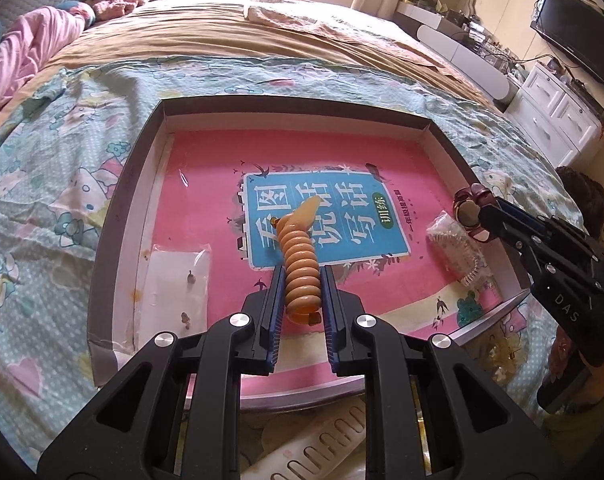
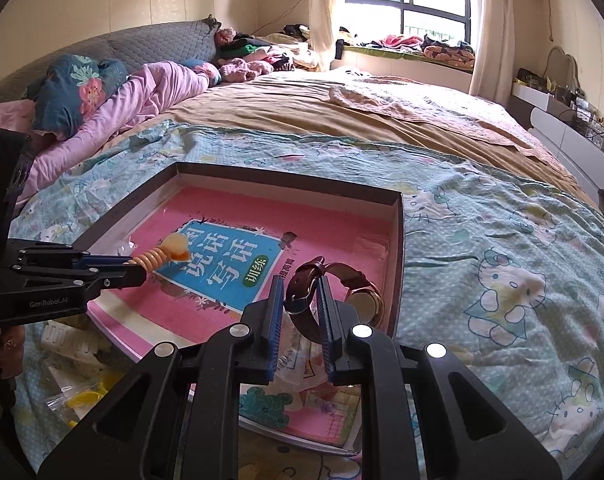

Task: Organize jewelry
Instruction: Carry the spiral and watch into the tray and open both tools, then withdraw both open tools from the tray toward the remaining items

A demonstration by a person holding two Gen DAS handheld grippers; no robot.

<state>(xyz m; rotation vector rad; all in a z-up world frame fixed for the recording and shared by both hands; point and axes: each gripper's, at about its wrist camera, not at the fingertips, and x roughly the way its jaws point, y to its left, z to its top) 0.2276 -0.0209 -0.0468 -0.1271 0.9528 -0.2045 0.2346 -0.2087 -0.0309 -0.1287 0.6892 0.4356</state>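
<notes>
Cardboard, the wide grey shallow box (image 1: 114, 216) on the bed takes both loads: right hand-held gripper (image 2: 300, 300) clamps the brown leather-strap watch (image 2: 341, 292), left hand-held gripper (image 1: 302, 288) the orange beaded bracelet (image 1: 300, 264) (lower both apart, then release).

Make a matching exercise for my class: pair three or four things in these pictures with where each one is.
Things:
1. orange coiled bracelet
2. brown-strap watch
3. pink book
4. shallow box

Places:
A. resting on the bedspread
B. lying flat inside the box
C. clamped in the left hand-held gripper
D. clamped in the right hand-held gripper

Pairs: 1-C, 2-D, 3-B, 4-A
</notes>
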